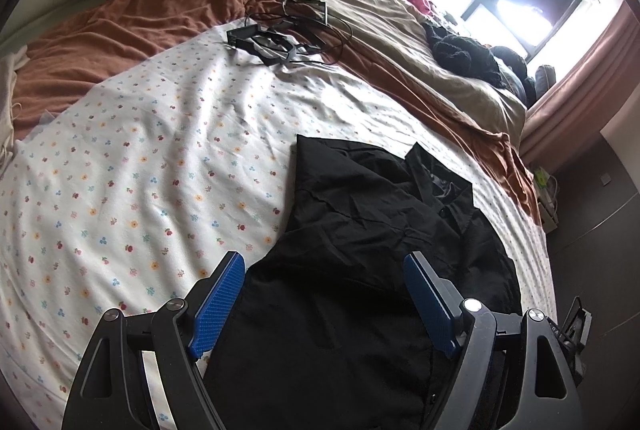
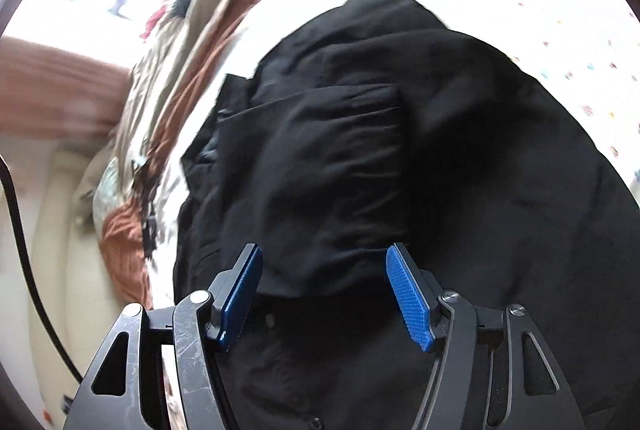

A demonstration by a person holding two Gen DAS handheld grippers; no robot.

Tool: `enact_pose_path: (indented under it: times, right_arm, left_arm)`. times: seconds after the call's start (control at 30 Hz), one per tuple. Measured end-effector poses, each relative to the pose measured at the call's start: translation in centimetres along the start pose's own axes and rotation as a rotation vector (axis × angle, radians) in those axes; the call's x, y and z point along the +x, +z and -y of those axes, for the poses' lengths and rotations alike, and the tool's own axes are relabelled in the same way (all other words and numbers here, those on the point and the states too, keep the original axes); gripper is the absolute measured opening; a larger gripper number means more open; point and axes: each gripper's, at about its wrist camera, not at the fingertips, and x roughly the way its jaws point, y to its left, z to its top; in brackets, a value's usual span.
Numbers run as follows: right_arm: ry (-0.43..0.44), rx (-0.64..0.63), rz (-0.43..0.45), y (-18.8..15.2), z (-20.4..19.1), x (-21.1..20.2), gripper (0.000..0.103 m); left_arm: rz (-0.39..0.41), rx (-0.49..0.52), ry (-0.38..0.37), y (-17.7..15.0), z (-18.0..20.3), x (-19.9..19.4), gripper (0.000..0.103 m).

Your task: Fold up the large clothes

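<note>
A black collared shirt (image 1: pixel 360 230) lies on the white flower-print sheet (image 1: pixel 140 169) of a bed, its collar toward the right. My left gripper (image 1: pixel 324 266) is open above the shirt's lower part, with nothing between its blue pads. In the right wrist view the same black shirt (image 2: pixel 400 149) fills the middle, with a sleeve folded across it. My right gripper (image 2: pixel 324 262) is open just above the shirt and holds nothing. That view is blurred.
A rust-brown blanket (image 1: pixel 132 29) and a beige quilt (image 1: pixel 400 41) lie across the far side of the bed. Black cables and a black frame (image 1: pixel 280 37) sit on the sheet. Dark clothes (image 1: pixel 472 57) are piled near the window. The bed's right edge (image 1: pixel 548 270) drops to the floor.
</note>
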Motion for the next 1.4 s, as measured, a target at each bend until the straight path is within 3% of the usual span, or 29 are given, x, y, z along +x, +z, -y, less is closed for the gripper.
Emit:
enact_pose_path:
  times: [0.13, 0.23, 0.4, 0.47, 0.5, 0.6, 0.83, 1.03, 1.27, 1.4]
  right_arm:
    - [-0.019, -0.012, -0.005, 0.4, 0.2, 1.0, 0.065]
    - [-0.083, -0.014, -0.007, 0.0, 0.8, 1.9, 0.065]
    - [-0.137, -0.097, -0.003, -0.3, -0.3, 2.3, 0.065]
    - [-0.133, -0.126, 0.01, -0.3, -0.4, 2.4, 0.053]
    - [-0.135, -0.137, 0.011, -0.1, -0.2, 2.6, 0.031]
    - [-0.086, -0.108, 0.016, 0.3, 0.5, 2.2, 0.025]
    - [0.08, -0.288, 0.14, -0.5, -5.3, -2.3, 0.025]
    - [0.148, -0.467, 0.168, -2.9, -10.8, -3.0, 0.025]
    - [0.149, -0.668, 0.107, -7.1, -15.8, 0.5, 0.025]
    - [0.157, -0.778, 0.017, -9.9, -17.5, 2.9, 0.04]
  left_arm:
    - [-0.006, 0.001, 0.005, 0.2, -0.2, 0.3, 0.083]
    - [-0.004, 0.002, 0.002, 0.2, -0.2, 0.2, 0.083]
    - [0.003, -0.01, -0.003, 0.4, -0.5, 0.3, 0.083]
    - [0.002, -0.018, -0.006, 0.4, -0.7, 0.3, 0.083]
    - [0.002, -0.021, -0.007, 0.4, -0.8, 0.3, 0.083]
    - [0.004, -0.024, -0.012, 0.5, -0.9, 0.0, 0.083]
    - [0.015, -0.038, -0.01, 0.7, -1.4, -0.6, 0.083]
    - [0.035, -0.068, -0.022, 1.2, -2.2, -1.5, 0.083]
    - [0.054, -0.1, -0.001, 2.0, -3.8, -2.6, 0.083]
    - [0.039, -0.115, 0.002, 2.1, -4.4, -2.4, 0.083]
